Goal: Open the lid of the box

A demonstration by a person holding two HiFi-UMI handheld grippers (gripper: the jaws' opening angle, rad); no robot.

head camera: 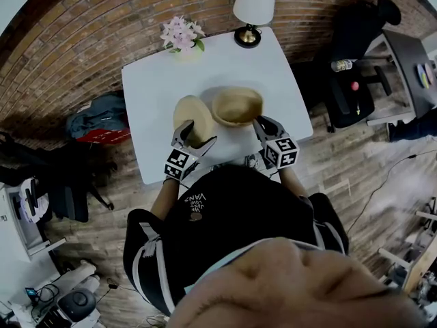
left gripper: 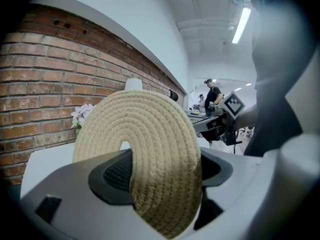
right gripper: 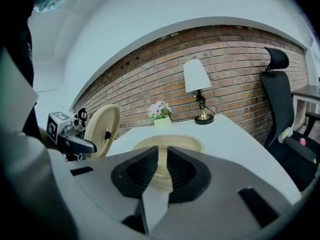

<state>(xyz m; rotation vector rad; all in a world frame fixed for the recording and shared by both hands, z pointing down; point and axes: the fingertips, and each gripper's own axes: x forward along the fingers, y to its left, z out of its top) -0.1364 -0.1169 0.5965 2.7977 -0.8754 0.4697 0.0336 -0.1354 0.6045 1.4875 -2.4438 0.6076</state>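
A round woven basket box (head camera: 237,106) stands open on the white table (head camera: 157,94). Its flat woven lid (head camera: 191,118) is off the box, to its left, and stands on edge. My left gripper (head camera: 196,137) is shut on the lid (left gripper: 150,149), one pad on each face. In the right gripper view the lid (right gripper: 102,129) hangs left of the basket (right gripper: 167,145). My right gripper (head camera: 263,125) sits at the basket's near right side. Its jaws (right gripper: 161,156) are almost together, with a thin slit and nothing in it.
A potted flower (head camera: 181,36) and a table lamp (head camera: 252,9) stand at the table's far edge by the brick wall. A black office chair (head camera: 355,53) is off the right side. Bags (head camera: 99,121) lie on the floor to the left.
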